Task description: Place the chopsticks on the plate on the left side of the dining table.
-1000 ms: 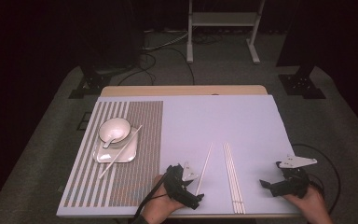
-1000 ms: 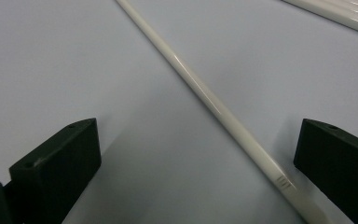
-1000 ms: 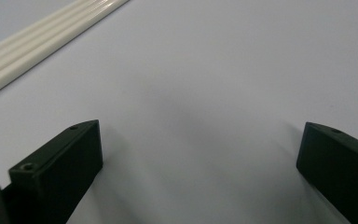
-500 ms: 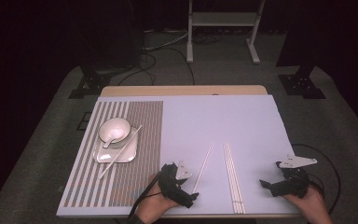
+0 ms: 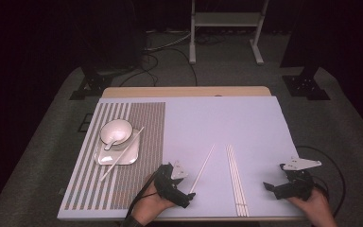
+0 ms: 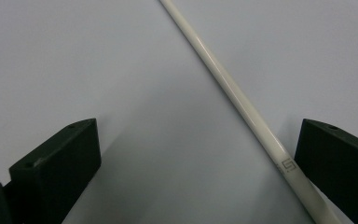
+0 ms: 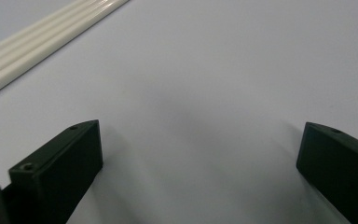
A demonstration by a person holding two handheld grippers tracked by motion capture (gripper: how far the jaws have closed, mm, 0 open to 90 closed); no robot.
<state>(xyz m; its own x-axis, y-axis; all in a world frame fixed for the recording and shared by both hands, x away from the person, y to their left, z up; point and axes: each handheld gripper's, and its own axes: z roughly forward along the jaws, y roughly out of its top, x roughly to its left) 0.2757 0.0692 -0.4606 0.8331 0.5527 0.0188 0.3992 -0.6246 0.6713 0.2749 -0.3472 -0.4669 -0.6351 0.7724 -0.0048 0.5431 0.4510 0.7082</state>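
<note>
A single white chopstick lies slanted on the lilac mat. My left gripper sits low at its near end. In the left gripper view the chopstick runs between the open jaws, close to the right one, and neither jaw touches it; the left gripper is open. A row of three white chopsticks lies to the right of it. My right gripper rests near the front right edge, open with bare mat between its fingers. The three chopsticks lie to its upper left.
On the striped placemat at the left stands a white square plate bearing a white bowl with a spoon. Another chopstick lies across the plate. The table's front edge is just behind both hands.
My left gripper has shifted slightly to the left and turned by the near end of the single chopstick. The right gripper has stayed put.
</note>
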